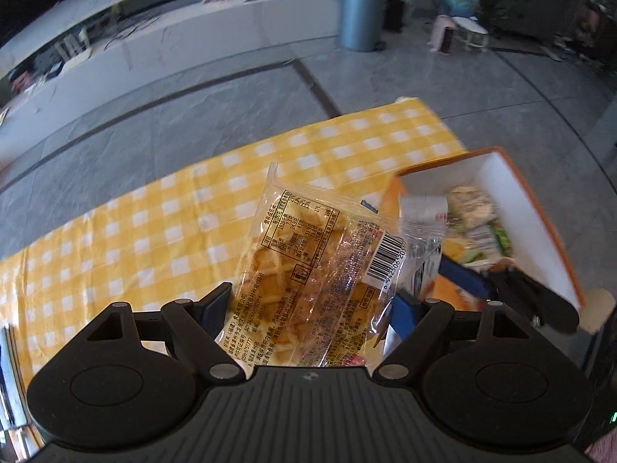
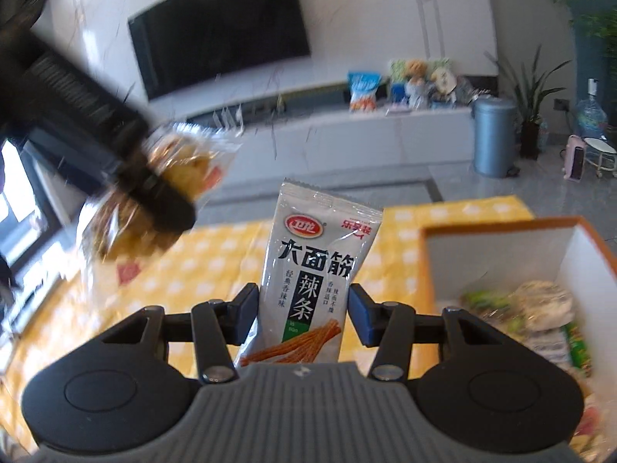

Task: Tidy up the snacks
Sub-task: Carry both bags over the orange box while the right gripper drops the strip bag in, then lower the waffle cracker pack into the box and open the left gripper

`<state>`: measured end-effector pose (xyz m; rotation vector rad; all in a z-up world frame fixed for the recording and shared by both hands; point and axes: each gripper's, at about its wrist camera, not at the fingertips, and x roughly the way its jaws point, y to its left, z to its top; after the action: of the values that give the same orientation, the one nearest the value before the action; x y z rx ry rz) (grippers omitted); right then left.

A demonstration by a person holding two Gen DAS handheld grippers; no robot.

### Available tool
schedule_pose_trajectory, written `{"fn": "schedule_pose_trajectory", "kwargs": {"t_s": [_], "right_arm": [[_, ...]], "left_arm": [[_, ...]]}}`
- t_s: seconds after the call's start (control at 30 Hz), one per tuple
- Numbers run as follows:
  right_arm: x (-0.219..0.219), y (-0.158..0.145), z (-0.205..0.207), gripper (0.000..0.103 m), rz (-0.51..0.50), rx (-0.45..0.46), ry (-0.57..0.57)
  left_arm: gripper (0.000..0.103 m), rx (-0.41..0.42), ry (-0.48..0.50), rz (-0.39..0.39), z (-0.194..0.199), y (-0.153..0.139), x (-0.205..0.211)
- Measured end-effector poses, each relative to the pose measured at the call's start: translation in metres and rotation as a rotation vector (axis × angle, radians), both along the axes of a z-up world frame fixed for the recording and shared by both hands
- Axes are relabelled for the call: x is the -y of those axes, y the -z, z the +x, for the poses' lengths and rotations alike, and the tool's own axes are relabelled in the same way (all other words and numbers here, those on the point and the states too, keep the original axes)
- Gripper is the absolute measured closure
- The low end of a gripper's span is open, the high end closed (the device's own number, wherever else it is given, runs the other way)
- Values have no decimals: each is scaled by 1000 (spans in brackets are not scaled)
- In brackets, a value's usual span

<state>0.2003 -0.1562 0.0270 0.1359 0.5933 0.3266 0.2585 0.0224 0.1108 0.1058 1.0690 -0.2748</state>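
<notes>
Right wrist: left tongs point(image 2: 154, 193) beside box point(image 2: 501, 227).

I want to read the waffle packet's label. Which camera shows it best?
The left wrist view: the waffle packet fills the centre, sharp, between the left gripper's fingers, nutrition table and barcode facing the camera. In the right wrist view it is small, blurred and partly hidden.

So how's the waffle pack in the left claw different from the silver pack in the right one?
The waffle pack is clear, showing the golden waffle; the silver pack is opaque, printed with bold black characters. The waffle pack is wider, filling the left claw; the silver pack is slimmer in the right claw. Both are sealed and held up.
</notes>
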Motion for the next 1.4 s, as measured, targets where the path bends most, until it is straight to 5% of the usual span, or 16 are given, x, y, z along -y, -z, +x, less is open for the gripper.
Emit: {"fn": "schedule_pose_trajectory", "kwargs": {"t_s": [0.27, 0.5, 0.67, 0.9, 0.97, 1.0, 1.2, 1.4], "right_arm": [[94, -41, -21, 53, 29, 143, 235], [165, 0, -2, 53, 6, -9, 328], [183, 29, 12, 53, 43, -169, 289], [168, 51, 24, 51, -9, -268, 194], [165, 55, 28, 21, -37, -303, 186], [164, 57, 29, 15, -55, -311, 199], [180, 43, 20, 15, -30, -237, 273], [199, 43, 18, 15, 21, -229, 331]], "left_arm": [[9, 80, 157, -118, -27, -18, 78], [9, 52, 219, -203, -15, 35, 127], [9, 69, 158, -210, 8, 75, 146], [9, 86, 88, -200, 16, 103, 151], [9, 100, 70, -182, 15, 105, 155], [9, 111, 61, -167, 15, 106, 157], [9, 172, 22, -100, 13, 110, 170], [7, 194, -33, -119, 20, 114, 177]]}}
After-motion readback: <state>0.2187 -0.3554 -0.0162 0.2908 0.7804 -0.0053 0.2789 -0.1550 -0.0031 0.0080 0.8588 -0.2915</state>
